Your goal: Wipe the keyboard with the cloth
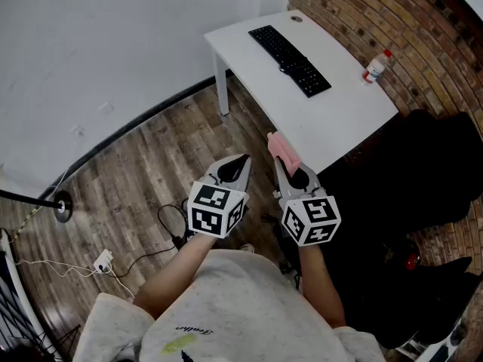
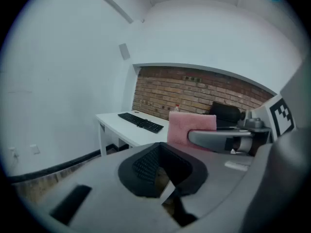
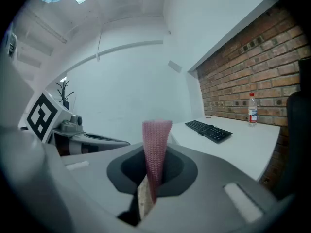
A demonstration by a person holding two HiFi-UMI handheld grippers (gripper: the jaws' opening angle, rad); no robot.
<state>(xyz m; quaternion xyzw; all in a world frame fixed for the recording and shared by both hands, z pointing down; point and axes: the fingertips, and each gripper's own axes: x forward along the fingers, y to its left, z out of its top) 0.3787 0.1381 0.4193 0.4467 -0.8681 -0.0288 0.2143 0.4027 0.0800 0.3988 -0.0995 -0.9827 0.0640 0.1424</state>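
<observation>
- where is the cloth sitting?
- the pink cloth (image 1: pixel 283 151) is sticking up from the right gripper (image 1: pixel 278 163), whose jaws are clamping it, well apart from the keyboard (image 1: pixel 290 60).
- and the keyboard?
- it is lying on the white table (image 1: pixel 339 119), with a bottle (image 1: pixel 375 66) standing near it. the left gripper (image 1: pixel 243 161) is hovering beside the right one, jaws pressing together on nothing.

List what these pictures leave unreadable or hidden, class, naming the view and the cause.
Keyboard: key legends too small, every view.
Bottle: label too small, head view.
Cloth: lower end hidden inside the right gripper, right gripper view.
Dark mass beside the table: too dark to identify, head view.
</observation>
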